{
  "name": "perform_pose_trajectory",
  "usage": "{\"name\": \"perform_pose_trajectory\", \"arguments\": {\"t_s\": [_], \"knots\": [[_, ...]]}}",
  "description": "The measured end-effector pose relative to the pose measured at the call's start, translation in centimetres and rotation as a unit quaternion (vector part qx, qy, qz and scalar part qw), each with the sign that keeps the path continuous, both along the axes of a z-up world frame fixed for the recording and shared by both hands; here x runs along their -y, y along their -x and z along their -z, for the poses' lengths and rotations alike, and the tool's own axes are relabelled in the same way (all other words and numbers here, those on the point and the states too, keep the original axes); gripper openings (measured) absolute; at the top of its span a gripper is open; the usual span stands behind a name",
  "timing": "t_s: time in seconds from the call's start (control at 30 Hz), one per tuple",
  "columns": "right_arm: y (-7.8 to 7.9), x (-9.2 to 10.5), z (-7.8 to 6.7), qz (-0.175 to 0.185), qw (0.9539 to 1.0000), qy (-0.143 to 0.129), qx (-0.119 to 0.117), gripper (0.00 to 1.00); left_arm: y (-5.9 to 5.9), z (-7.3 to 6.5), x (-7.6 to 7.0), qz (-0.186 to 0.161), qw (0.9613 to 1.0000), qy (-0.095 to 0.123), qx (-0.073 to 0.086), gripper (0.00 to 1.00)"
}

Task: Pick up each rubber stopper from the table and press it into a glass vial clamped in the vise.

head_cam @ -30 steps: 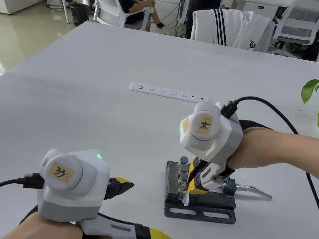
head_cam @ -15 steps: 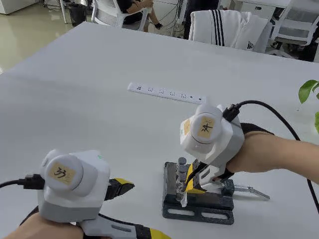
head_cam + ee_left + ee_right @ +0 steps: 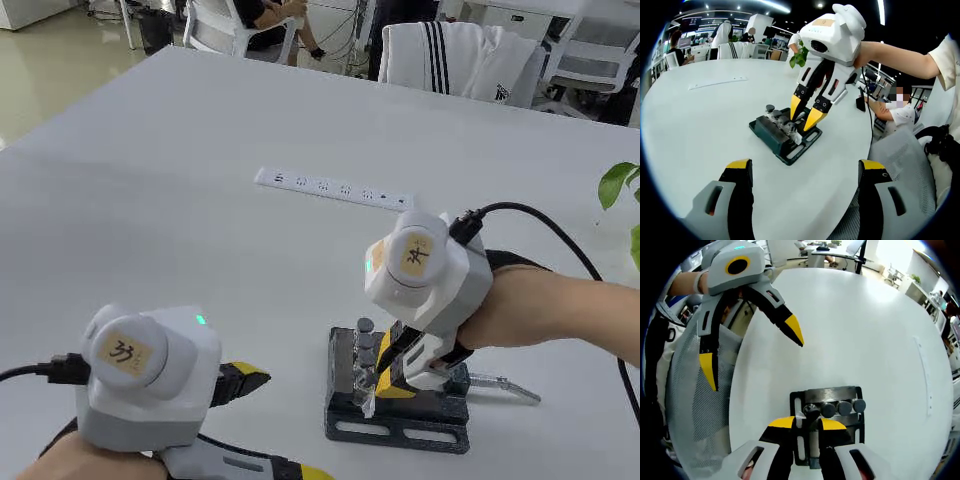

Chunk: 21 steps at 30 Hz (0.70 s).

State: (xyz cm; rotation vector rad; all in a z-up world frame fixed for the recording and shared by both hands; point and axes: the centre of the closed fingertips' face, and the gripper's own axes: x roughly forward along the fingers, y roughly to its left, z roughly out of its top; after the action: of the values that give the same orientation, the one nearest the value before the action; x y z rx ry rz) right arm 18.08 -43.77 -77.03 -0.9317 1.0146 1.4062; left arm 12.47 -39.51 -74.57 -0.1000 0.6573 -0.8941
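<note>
A black vise (image 3: pixel 400 415) (image 3: pixel 771 136) (image 3: pixel 799 399) clamps a row of several glass vials, each topped by a dark rubber stopper (image 3: pixel 844 406). My right gripper (image 3: pixel 382 368) (image 3: pixel 807 424) points down at the near end of that row. Its yellow-tipped jaws stand close together around the end stopper (image 3: pixel 810 411), above a clear vial (image 3: pixel 366 396). The left gripper view has the right gripper (image 3: pixel 806 112) over the vise's near end. My left gripper (image 3: pixel 285 420) (image 3: pixel 805 167) hovers at the lower left, open wide and holding nothing, well apart from the vise.
A white power strip (image 3: pixel 330 188) lies across the table's middle. The vise's metal handle (image 3: pixel 505 385) sticks out to the right. Green leaves (image 3: pixel 620 185) show at the right edge. Chairs and a striped white jacket (image 3: pixel 460 55) stand beyond the far edge.
My right gripper has sunk slightly onto the near end of the vial row. The left gripper has stayed where it was.
</note>
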Motion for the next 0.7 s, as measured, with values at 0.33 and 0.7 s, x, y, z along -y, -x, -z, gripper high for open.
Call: {"name": "perform_pose_trajectory", "arguments": {"t_s": [0.33,0.7], "knots": [[-0.32,0.01,0.38,0.015,0.9999,-0.006,-0.005,0.13,0.06,-0.01,-0.01,0.001,1.0,-0.001,0.0,0.86],[-0.22,-0.07,0.4,0.027,0.9994,-0.014,-0.014,0.13,0.1,0.23,-0.37,-0.003,1.0,-0.001,-0.002,0.86]]}}
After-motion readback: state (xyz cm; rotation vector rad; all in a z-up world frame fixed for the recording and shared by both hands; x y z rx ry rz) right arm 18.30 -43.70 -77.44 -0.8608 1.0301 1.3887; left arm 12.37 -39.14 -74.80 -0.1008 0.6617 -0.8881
